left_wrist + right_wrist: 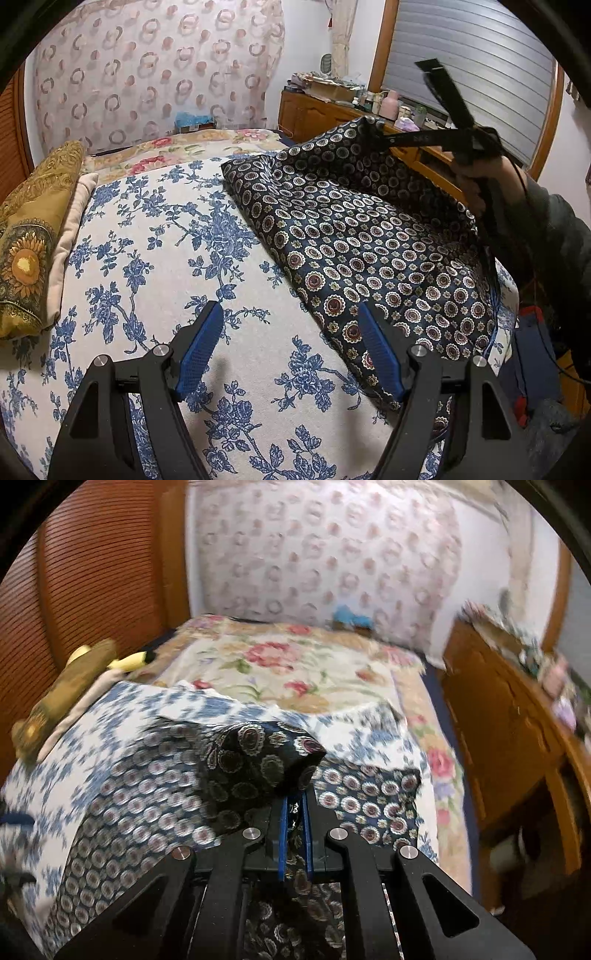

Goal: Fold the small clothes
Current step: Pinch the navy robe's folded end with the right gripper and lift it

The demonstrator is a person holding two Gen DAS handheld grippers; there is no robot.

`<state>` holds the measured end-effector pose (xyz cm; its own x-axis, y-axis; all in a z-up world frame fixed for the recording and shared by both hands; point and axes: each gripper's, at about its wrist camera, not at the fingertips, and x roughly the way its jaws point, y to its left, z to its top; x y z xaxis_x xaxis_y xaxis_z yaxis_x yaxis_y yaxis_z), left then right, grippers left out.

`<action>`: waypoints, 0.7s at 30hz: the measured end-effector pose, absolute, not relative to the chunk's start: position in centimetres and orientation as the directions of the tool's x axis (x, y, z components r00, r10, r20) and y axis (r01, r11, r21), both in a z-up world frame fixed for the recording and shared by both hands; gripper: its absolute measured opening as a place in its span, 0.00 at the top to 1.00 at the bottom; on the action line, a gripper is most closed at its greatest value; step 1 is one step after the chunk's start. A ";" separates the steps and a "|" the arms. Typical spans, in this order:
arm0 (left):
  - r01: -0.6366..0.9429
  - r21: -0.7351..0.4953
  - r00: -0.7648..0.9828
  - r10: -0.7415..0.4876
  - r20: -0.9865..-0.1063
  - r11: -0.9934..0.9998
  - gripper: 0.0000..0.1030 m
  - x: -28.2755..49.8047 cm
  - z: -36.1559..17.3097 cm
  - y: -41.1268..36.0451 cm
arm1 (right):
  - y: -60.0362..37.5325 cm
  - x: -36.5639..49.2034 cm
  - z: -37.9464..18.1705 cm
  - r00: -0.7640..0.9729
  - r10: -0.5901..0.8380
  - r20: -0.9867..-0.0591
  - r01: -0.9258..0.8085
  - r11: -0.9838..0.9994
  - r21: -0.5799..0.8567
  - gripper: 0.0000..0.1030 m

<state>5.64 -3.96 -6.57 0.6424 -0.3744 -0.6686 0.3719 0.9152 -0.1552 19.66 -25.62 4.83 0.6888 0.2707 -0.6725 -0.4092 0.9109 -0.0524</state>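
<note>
A dark navy cloth with round medallion print (354, 236) lies on the blue-flowered bed cover (155, 236), toward its right side. My left gripper (288, 343) is open and empty, hovering above the cover just left of the cloth's near edge. My right gripper (380, 134) shows in the left wrist view, shut on the cloth's far right corner and lifting it. In the right wrist view my right gripper (294, 805) pinches a bunched fold of the cloth (255, 760) between its blue pads; the rest of the cloth drapes down onto the bed.
A folded yellow sunflower cloth (29, 243) on a beige one lies at the cover's left edge. A wooden dresser (321, 114) with clutter stands to the right, a rose-flowered quilt (280, 668) lies beyond, and a wooden slatted panel (74, 583) is at left.
</note>
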 end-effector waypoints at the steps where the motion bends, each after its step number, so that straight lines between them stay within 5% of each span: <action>1: 0.371 -0.156 0.642 -0.374 -0.669 0.915 0.26 5.6 -6.6 -3.9 | -25.8 20.2 4.6 0.678 0.278 -0.680 -0.402 0.915 -0.027 0.93; 12: 0.369 -0.163 0.636 -0.376 -0.674 0.915 0.26 5.7 -6.9 -4.0 | -24.9 22.8 1.9 0.570 0.302 -0.764 -0.442 0.897 0.025 0.82; 21: 0.368 -0.167 0.630 -0.377 -0.678 0.915 0.26 5.9 -7.2 -4.3 | -25.8 23.1 3.5 0.650 0.326 -0.686 -0.455 0.890 -0.008 0.94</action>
